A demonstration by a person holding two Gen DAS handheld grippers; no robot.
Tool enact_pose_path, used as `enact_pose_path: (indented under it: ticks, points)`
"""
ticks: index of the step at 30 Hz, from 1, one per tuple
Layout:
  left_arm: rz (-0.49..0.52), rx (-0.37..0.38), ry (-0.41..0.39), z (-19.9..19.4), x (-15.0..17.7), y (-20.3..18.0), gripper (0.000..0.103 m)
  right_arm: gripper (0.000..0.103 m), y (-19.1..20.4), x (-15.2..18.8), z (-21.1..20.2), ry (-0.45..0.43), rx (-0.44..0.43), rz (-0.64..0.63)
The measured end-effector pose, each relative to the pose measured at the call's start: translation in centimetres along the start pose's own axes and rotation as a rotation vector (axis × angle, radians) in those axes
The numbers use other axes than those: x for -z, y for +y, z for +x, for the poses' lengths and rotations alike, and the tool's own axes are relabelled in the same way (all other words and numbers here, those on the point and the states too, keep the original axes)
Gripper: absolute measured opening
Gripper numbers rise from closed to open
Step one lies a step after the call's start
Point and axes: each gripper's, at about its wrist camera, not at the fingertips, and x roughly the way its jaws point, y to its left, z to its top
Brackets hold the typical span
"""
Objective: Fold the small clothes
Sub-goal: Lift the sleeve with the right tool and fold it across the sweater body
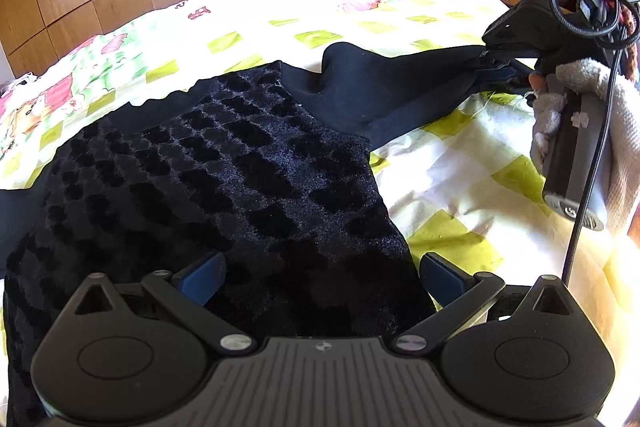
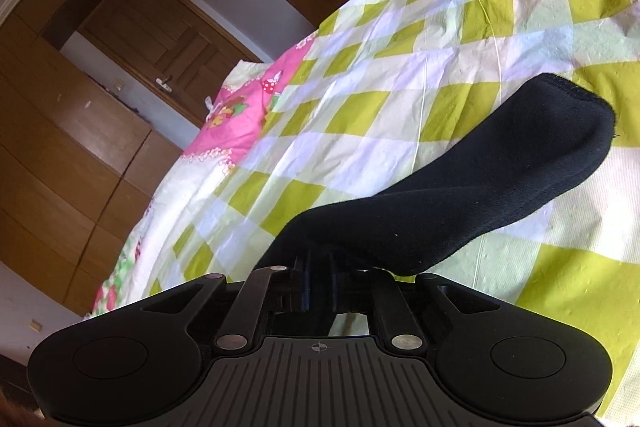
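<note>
The black garment (image 1: 224,171), a small textured top with plain sleeves, lies spread on the checked bed sheet (image 1: 452,183). The left claw (image 1: 320,277) stands wide open, holding nothing, its blue fingers (image 1: 204,277) poised over the near hem of the garment's body. To the right, the right claw (image 1: 494,61) is clamped shut on the sleeve (image 2: 460,187), with the cloth drawn taut and lifted clear of the bed between the shoulder and the claw. A gloved hand (image 1: 592,123) carries that tool.

Assessment: the step in hand appears to be folding the sleeve inward. To do it well, carry the sleeve low across the body, lay it flat along the shoulder line, and release only once it rests without a twist. The left claw should pin the body so it does not drag.
</note>
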Motion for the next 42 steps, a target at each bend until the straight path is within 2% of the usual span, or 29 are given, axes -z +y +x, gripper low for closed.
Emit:
enact_pose_path:
  ticks: [1, 5, 6, 8, 10, 12, 13, 14, 17, 24, 28, 30, 31, 32, 34, 36, 39, 42]
  points:
    - [-0.004, 0.001, -0.007, -0.1, -0.1, 0.1, 0.103, 0.005, 0.2, -0.5, -0.5, -0.020, -0.015, 0.007]
    - [-0.023, 0.013, -0.046, -0.6, -0.4, 0.2, 0.103, 0.003, 1.1, -2.4, -4.9, -0.163, -0.082, -0.040]
    - [-0.022, 0.018, -0.049, -0.6, -0.4, 0.1, 0.103, 0.003, 0.9, -2.6, -5.6, -0.166, -0.086, -0.054]
    - [-0.016, 0.019, -0.044, -0.4, -0.4, -0.1, 0.103, 0.009, 0.0, -2.5, -5.7, -0.096, -0.091, -0.053]
    - [-0.010, 0.022, -0.042, -0.4, -0.1, -0.3, 0.103, 0.009, -0.9, -1.8, -5.3, -0.027, -0.075, -0.064]
    - [-0.008, 0.023, -0.036, -0.4, 0.2, -0.3, 0.103, 0.017, -1.5, -0.8, -4.5, 0.015, -0.049, -0.086]
    - [-0.006, 0.022, -0.032, -0.5, 0.3, -0.3, 0.103, 0.024, -1.7, -0.5, -4.1, 0.018, -0.027, -0.085]
    - [-0.003, 0.020, -0.030, -0.5, 0.4, -0.4, 0.103, 0.028, -2.1, -0.3, -3.7, 0.012, 0.002, -0.074]
    - [0.015, 0.011, -0.030, -0.6, 0.4, -0.6, 0.103, 0.032, -3.6, -0.8, -2.7, -0.023, 0.049, 0.015]
    - [0.025, 0.027, -0.041, 0.2, -0.8, -1.5, 0.103, 0.033, -6.2, -3.0, -0.7, -0.091, 0.067, 0.181]
    - [0.035, 0.030, -0.038, 0.6, -1.1, -1.9, 0.103, 0.033, -6.5, -3.9, 0.9, -0.103, 0.075, 0.211]
    - [0.038, 0.031, -0.038, 0.8, -1.2, -2.0, 0.103, 0.029, -6.4, -4.3, 1.5, -0.090, 0.072, 0.216]
    - [0.038, 0.032, -0.038, 0.8, -1.3, -2.0, 0.103, 0.025, -6.5, -4.5, 1.7, -0.083, 0.065, 0.226]
    - [0.038, 0.033, -0.039, 0.8, -1.3, -2.1, 0.103, 0.015, -6.5, -4.7, 1.8, -0.076, 0.062, 0.238]
    - [0.037, 0.031, -0.041, 0.9, -1.5, -2.1, 0.103, 0.009, -6.8, -5.2, 1.2, -0.076, 0.042, 0.271]
    - [0.033, 0.033, -0.050, 0.8, -1.6, -2.0, 0.103, 0.009, -6.5, -5.8, -0.3, -0.110, 0.017, 0.274]
    - [0.025, 0.044, -0.045, 1.2, -1.6, -1.9, 0.103, 0.008, -4.8, -6.7, -2.2, -0.174, 0.014, 0.168]
    - [0.035, 0.072, 0.009, 2.2, -1.4, -2.2, 0.103, 0.008, -3.3, -7.1, -1.3, -0.120, 0.090, 0.105]
